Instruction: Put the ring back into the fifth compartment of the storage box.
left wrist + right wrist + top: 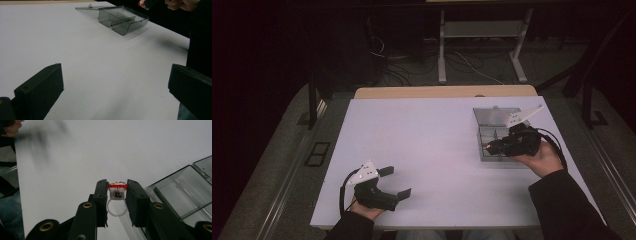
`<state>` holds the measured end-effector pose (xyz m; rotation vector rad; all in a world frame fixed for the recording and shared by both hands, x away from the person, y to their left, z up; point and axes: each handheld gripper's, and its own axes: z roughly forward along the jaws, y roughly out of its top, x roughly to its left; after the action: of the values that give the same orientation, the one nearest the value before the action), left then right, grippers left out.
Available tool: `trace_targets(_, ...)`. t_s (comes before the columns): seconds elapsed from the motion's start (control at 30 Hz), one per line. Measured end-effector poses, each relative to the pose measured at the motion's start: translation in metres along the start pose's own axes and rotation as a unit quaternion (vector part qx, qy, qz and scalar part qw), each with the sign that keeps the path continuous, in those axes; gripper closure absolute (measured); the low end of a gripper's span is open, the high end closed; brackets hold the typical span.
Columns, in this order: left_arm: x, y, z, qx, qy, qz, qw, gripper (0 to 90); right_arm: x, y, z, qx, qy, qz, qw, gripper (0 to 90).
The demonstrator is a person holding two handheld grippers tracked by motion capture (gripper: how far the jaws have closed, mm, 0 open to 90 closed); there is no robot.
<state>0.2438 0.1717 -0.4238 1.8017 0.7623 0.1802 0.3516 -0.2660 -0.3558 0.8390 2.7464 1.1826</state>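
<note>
High view: left gripper [394, 181] sits low at the near left of the white table [427, 150], held from below by the left hand [362, 207]; jaws point right and stand wide apart with nothing between them. Right gripper [490, 147] is held over the near end of the clear grey box [492, 131] at the table's far right, pointing left, the right hand [543, 159] cupping it from the near side, dark sleeve below. A small red speck shows at its tip; the object itself is too small to make out here. The box lid lies open flat on the far side.

Left gripper view: both black jaws rise from the bottom corners, spread wide over bare table. The box [122, 20] sits beyond, divided into compartments, all apparently empty. At the top edge a red-and-white bit [141, 3] shows at the other gripper's tip, cut off by the frame.

Right gripper view: jaws pinch a small toy ring [117, 195], its white open band hanging down, red-topped clear head caught between the pads. Held off the table, just left of the box wall [175, 192]. No legible writing anywhere. Top left is motion-blurred.
</note>
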Motion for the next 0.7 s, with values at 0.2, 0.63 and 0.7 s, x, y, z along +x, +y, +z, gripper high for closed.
trace_targets(0.2, 0.000, 0.000, 0.000, 0.000, 0.000, 0.000, 1.0000, 0.0, -0.008, 0.001, -0.008, -0.002, -0.009, 0.007, 0.9999, 70.1)
trace_targets(0.63, 0.000, 0.000, 0.000, 0.000, 0.000, 0.000, 1.0000, 0.0, -0.030, -0.002, -0.020, -0.009, -0.034, 0.027, 0.9990, 70.1)
trace_targets(0.7, 0.000, 0.000, 0.000, 0.000, 0.000, 0.000, 1.0000, 0.0, -0.034, -0.003, -0.022, -0.011, -0.037, 0.031, 0.9988, 70.1)
